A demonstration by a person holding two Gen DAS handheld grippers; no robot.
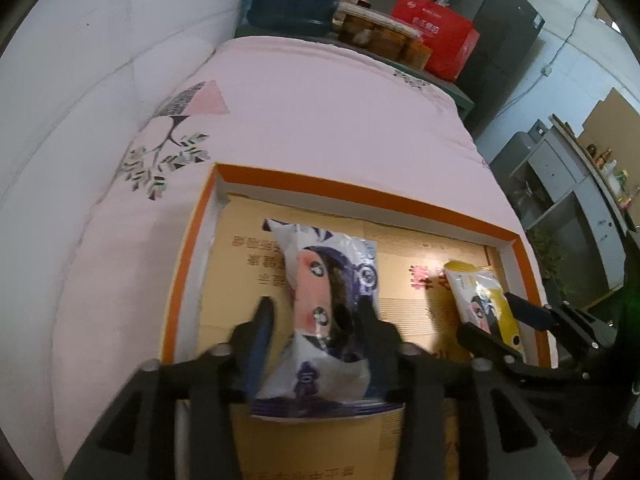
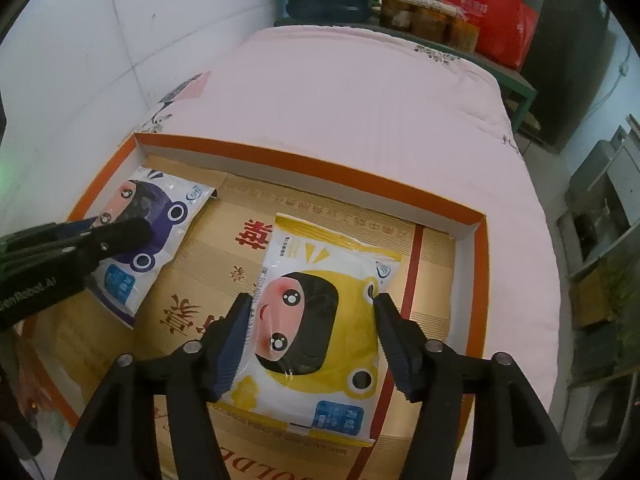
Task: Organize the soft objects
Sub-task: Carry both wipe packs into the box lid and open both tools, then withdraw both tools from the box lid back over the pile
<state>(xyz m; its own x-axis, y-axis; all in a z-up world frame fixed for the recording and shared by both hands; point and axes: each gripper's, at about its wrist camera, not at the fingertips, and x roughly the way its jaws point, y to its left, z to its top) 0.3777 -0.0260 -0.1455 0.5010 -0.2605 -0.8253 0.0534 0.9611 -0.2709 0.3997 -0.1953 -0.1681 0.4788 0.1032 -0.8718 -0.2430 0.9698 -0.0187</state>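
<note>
purple packet [image 1: 328,304] blurred, box [image 2: 312,168] near edge cropped

A shallow tray [image 2: 280,168] sits on the bed [image 2: 360,100]; inside it, one wipes pack [image 2: 156,232] lies at the left, another pack [image 2: 320,320] to its right, apart

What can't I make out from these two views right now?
- Purple pack, left wrist view: its near end is hidden behind the left hand-held gripper.
- Orange-rimmed tray, both views: its near edge is cut off by the frame.
- Yellow pack, left wrist view: partly covered by the right hand-held gripper.
</note>
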